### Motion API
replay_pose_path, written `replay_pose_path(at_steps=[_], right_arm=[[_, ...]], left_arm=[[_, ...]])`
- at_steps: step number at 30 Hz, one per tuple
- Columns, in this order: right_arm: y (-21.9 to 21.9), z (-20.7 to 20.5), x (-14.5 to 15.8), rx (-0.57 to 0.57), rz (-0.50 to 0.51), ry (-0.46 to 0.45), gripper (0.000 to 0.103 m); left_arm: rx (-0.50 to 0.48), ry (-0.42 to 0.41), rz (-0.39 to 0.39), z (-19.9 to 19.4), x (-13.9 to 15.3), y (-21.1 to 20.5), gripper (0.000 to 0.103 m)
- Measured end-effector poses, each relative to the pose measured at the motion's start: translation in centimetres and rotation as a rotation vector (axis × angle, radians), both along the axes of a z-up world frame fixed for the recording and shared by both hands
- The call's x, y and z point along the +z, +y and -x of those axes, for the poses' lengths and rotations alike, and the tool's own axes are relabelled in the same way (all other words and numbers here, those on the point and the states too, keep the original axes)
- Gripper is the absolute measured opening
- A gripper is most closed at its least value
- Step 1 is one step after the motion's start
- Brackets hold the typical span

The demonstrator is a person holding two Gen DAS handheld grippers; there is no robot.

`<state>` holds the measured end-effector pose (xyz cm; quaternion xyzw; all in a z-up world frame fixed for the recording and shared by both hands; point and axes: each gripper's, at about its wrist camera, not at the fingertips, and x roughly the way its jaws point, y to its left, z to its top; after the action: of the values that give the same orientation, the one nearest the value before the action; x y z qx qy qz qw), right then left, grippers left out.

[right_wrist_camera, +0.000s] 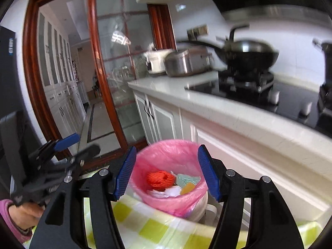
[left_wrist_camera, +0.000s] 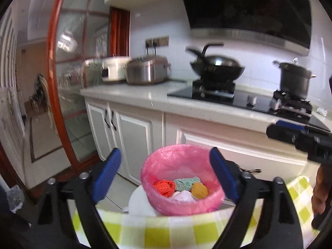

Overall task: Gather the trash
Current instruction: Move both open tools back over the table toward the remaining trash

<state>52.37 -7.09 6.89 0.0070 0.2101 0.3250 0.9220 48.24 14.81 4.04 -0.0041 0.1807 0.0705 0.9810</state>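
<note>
We look down over the near edge of our bench, covered in a yellow-green and white checked cloth (left_wrist_camera: 186,232), at a white bin lined with a pink plastic bag (left_wrist_camera: 166,166) standing on the floor just beyond it, in front of the white kitchen cabinets (left_wrist_camera: 132,130).

The left tongs (left_wrist_camera: 166,176) are spread wide, with nothing between the blue pads; the bin shows through the gap. The right tongs (right_wrist_camera: 166,174) also stand apart and empty, framing the same bin in their own view. Neither pair touches the bag or its contents.

Inside the liner lie an orange ball of netting or yarn (left_wrist_camera: 165,187), a crumpled piece of teal-and-white zigzag cloth or paper (left_wrist_camera: 186,181), a mustard-yellow lump (left_wrist_camera: 199,189) and some white crumpled tissue (left_wrist_camera: 183,197). They sit close together at the bottom, touching one another.

We judge that much of the collecting is done, since several pieces are already in the bin and both tongs are free. On the strip of checked cloth that shows we see no trash left, but most of our bench is hidden below the views, so we cannot tell whether more remains. A small crumpled clear scrap (left_wrist_camera: 321,111) lies at the far right of the stove counter; whether it counts as trash is unclear.
</note>
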Motion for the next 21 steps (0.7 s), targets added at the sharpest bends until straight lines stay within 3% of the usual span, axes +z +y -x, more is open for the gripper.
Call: replay_pose_path(at_steps=[2, 8, 13, 21], right_arm=[[-1.1, 2.8, 1.5, -0.001, -0.01, -0.027, 0.061], [-5.3, 11.9, 2.7, -0.015, -0.03, -0.075, 0.065], [-9.0, 17.9, -0.9, -0.066, -0.022, -0.047, 0.065], [-13.0, 24.2, -9.6, -0.198, 0.022, 0.032, 0.065]], left_arm=[[0.02, -0.034, -0.025, 4.0, 1.8, -1.1, 0.097], [0.013, -0.085, -0.039, 13.7, 3.9, -3.7, 0.098], [0.032, -0.115, -0.007, 20.5, 2.4, -5.6, 0.098], [0.053, -0.079, 0.12, 26.6, -4.5, -9.0, 0.098]])
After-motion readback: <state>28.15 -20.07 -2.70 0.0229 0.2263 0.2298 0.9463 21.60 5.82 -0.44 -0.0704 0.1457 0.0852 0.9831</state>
